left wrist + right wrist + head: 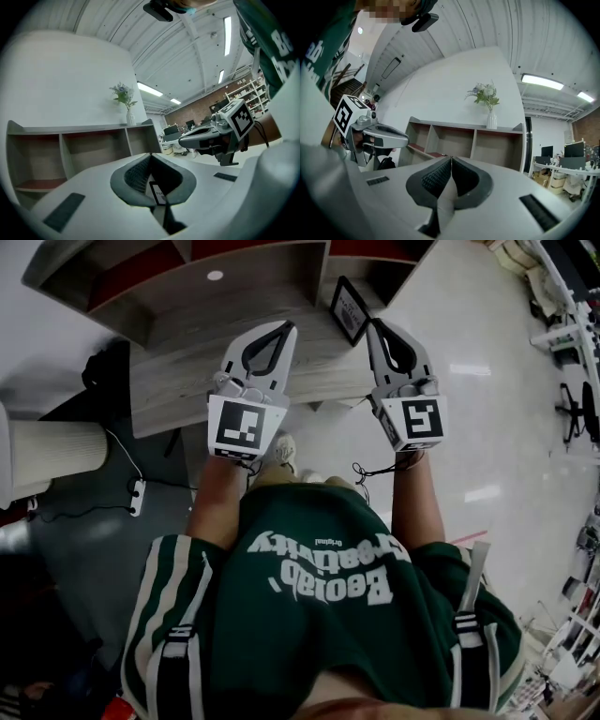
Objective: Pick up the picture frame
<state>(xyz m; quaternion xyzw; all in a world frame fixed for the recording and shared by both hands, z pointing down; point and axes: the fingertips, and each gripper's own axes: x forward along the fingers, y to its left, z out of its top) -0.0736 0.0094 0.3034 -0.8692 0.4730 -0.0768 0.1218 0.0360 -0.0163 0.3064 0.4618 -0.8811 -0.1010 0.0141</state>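
Observation:
The picture frame (350,307), black-edged with a white insert, stands tilted on the wooden shelf unit (187,390), just ahead of the gap between my two grippers. My left gripper (286,327) hangs over the shelf top to the frame's left, its jaws shut and empty. My right gripper (375,324) sits close by the frame's right side, also shut and empty. Through the hole behind the closed tips of the left gripper (151,155), a dark-edged card like the picture frame (158,194) shows. In the right gripper view the right gripper (451,159) points level at the shelf unit (459,140).
A vase of flowers (487,101) stands on the shelf top. On the floor to the left lie a power strip (138,496) with cables and a black bag (103,367). Desks and racks (572,343) line the room's right side.

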